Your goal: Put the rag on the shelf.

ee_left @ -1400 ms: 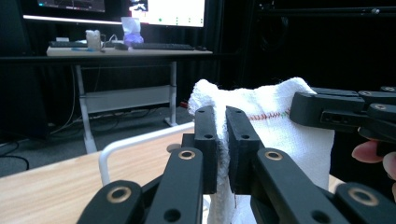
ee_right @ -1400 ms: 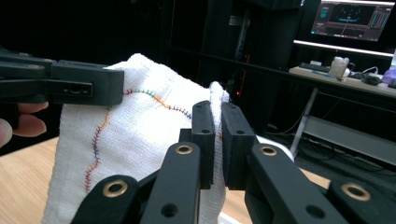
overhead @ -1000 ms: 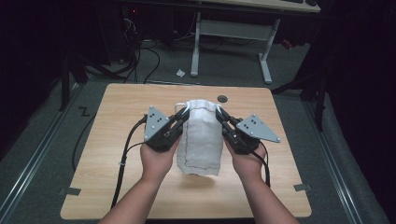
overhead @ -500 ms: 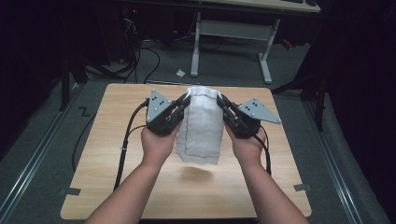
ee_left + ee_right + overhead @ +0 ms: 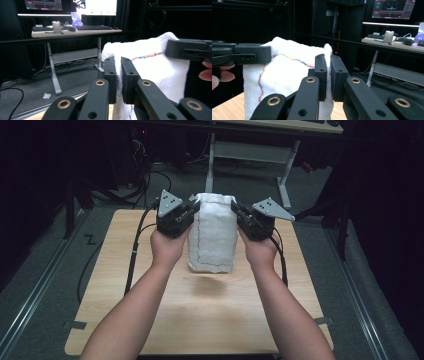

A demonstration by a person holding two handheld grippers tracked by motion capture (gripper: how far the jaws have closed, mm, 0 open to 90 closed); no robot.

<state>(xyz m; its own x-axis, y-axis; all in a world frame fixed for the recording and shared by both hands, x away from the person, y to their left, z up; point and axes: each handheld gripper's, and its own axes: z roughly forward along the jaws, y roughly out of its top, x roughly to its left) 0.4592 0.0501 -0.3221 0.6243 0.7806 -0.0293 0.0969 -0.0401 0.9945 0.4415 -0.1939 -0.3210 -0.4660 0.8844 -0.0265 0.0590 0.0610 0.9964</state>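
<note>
One white towel (image 5: pixel 212 234) hangs between two grippers, held up by its top corners above the far half of the wooden counter (image 5: pixel 200 310), its lower edge off the surface with a soft shadow beneath it. The left gripper (image 5: pixel 190 215) is clenched on the towel's top left corner; in the left gripper view its two black jaws stand close together with a fold of white cloth pinched between them. The right gripper (image 5: pixel 235 212) is clenched on the top right corner in the same way, cloth squeezed between its jaws in the right gripper view. A line of coloured stitching runs down the towel; it looks folded double, though how many layers there are is hard to tell.

From above, the gripper tips are hidden behind the cloth and the gripper bodies, so the pinch itself cannot be made out there. The person's two forearms are cut off at the bottom edge.

Behind the counter the room is dark. One desk (image 5: pixel 75 31) stands there with a keyboard (image 5: pixel 93 27), a cup (image 5: pixel 57 25) whose contents cannot be seen, and two lit screens cut off at the top.
</note>
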